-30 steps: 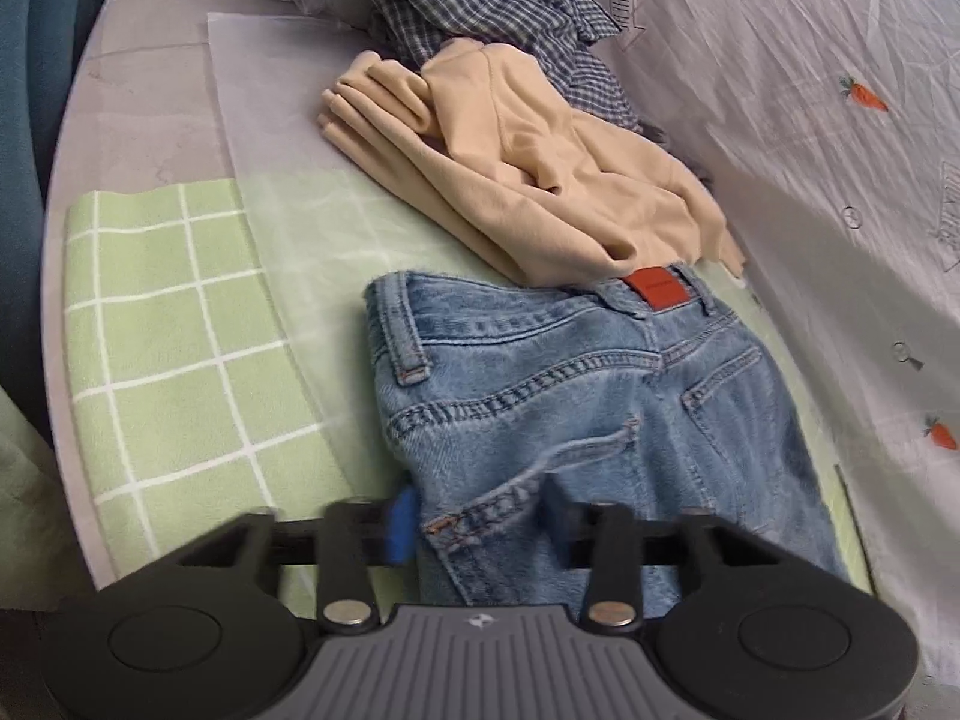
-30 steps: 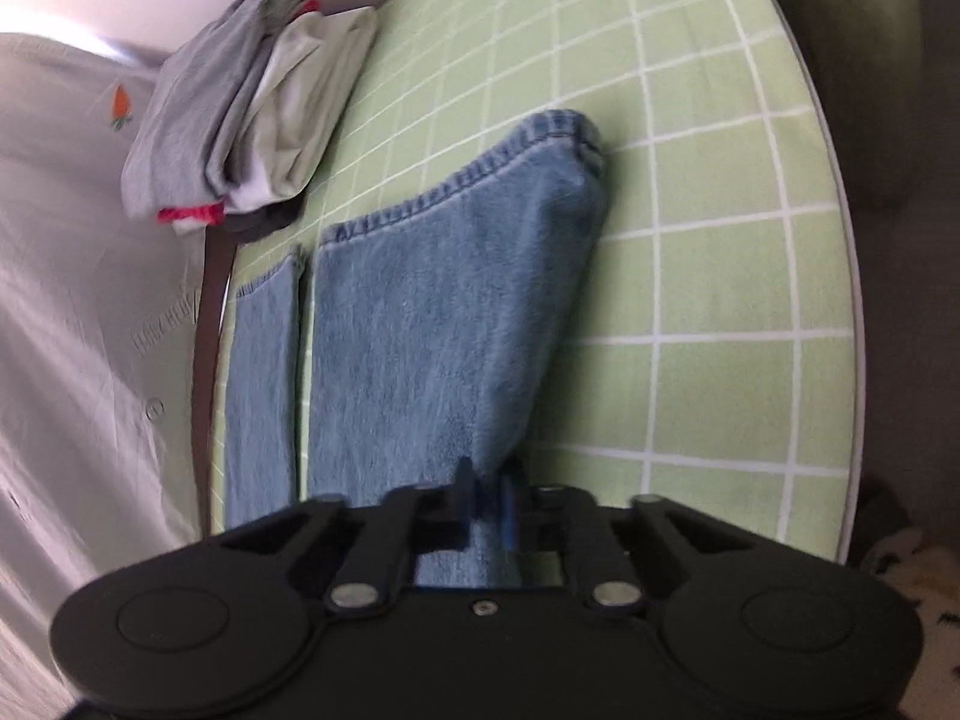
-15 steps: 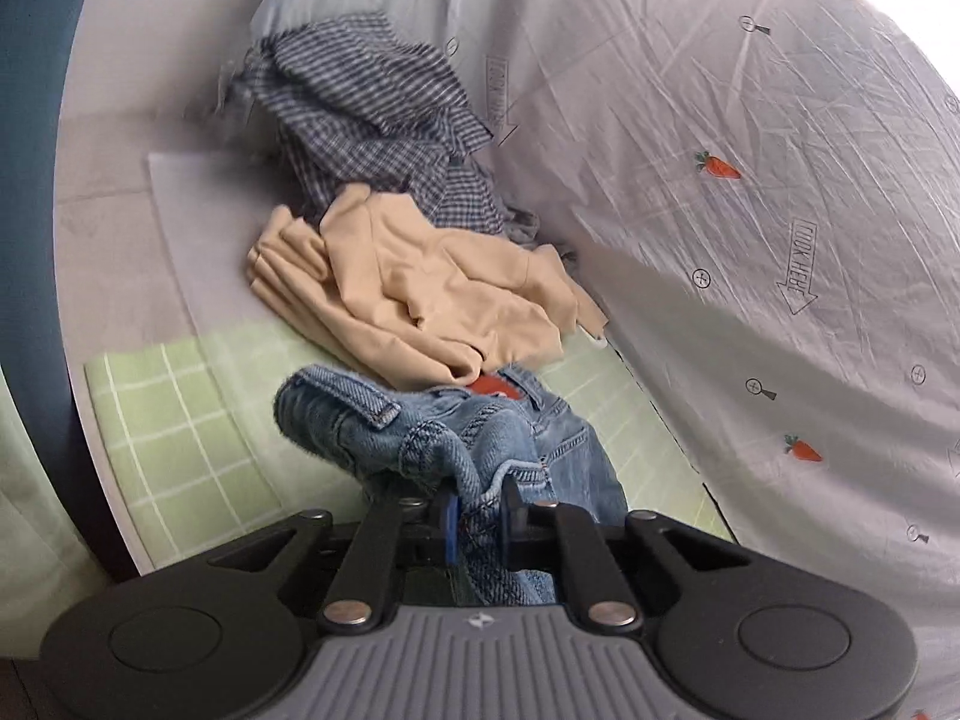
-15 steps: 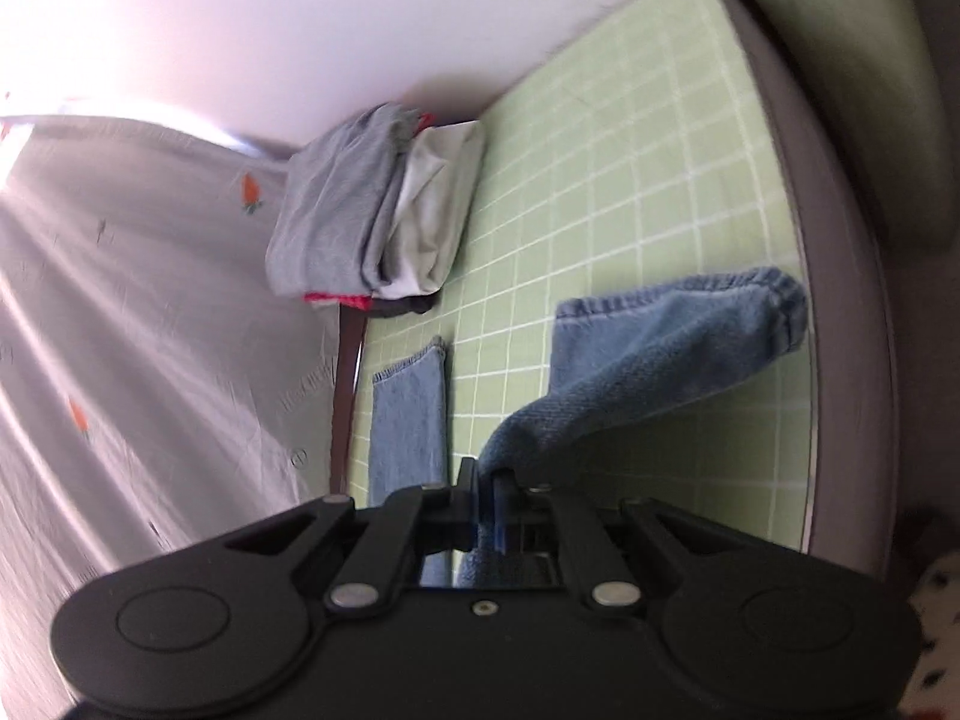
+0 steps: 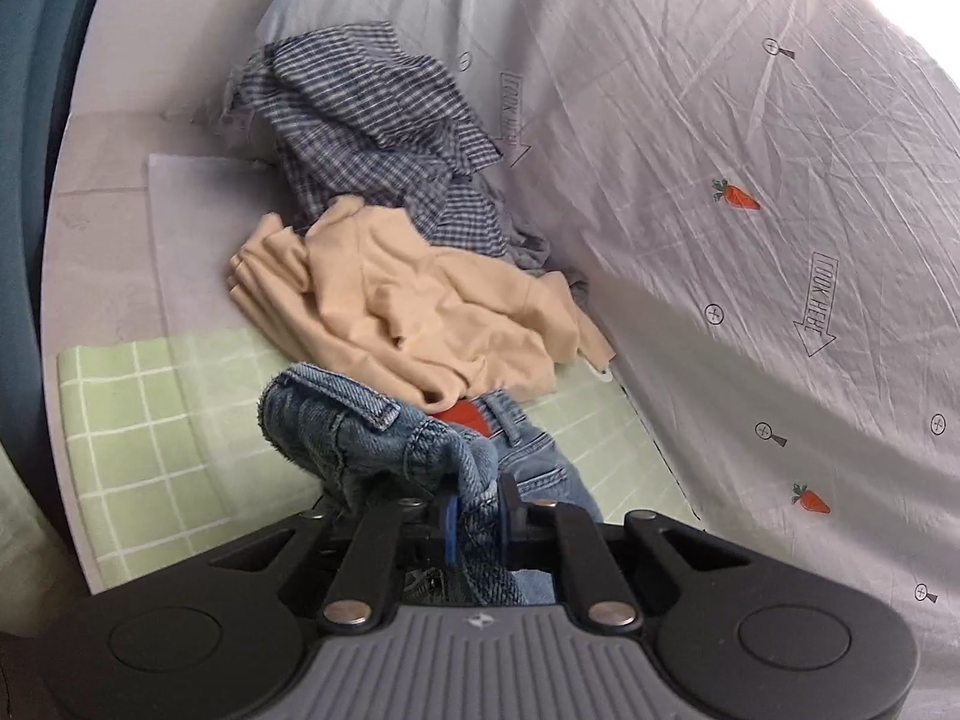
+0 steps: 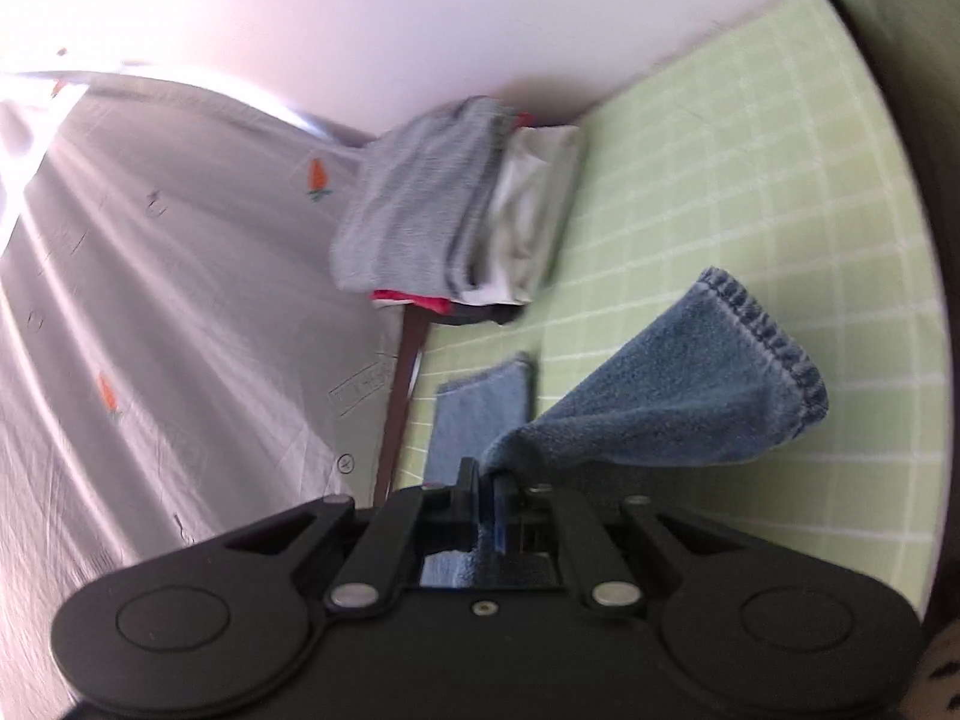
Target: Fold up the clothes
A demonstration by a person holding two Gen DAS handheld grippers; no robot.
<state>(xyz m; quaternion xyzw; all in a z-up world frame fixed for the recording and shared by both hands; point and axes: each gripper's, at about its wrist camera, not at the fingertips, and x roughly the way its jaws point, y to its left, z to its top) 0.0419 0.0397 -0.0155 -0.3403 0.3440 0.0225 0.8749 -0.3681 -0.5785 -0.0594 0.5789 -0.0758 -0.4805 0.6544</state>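
A pair of blue jeans [image 5: 384,438] lies on a green checked mat [image 5: 144,420]. My left gripper [image 5: 477,519] is shut on the jeans' waistband side and holds it bunched and lifted off the mat. The red label and the rest of the waist [image 5: 516,438] still rest on the mat. My right gripper [image 6: 487,510] is shut on one jeans leg [image 6: 678,396] near its hem and holds it raised above the mat [image 6: 750,192]. The other leg [image 6: 480,414] lies flat below.
A beige garment [image 5: 408,312] and a blue checked shirt [image 5: 372,120] are piled beyond the jeans' waist. A stack of folded clothes [image 6: 456,216] sits at the mat's far end. A grey sheet with carrot prints [image 5: 750,180] runs along one side.
My left gripper closed on the waistband side and lifted it off the mat. My right gripper raised the jeans leg, which now hangs from its jaws above the mat.
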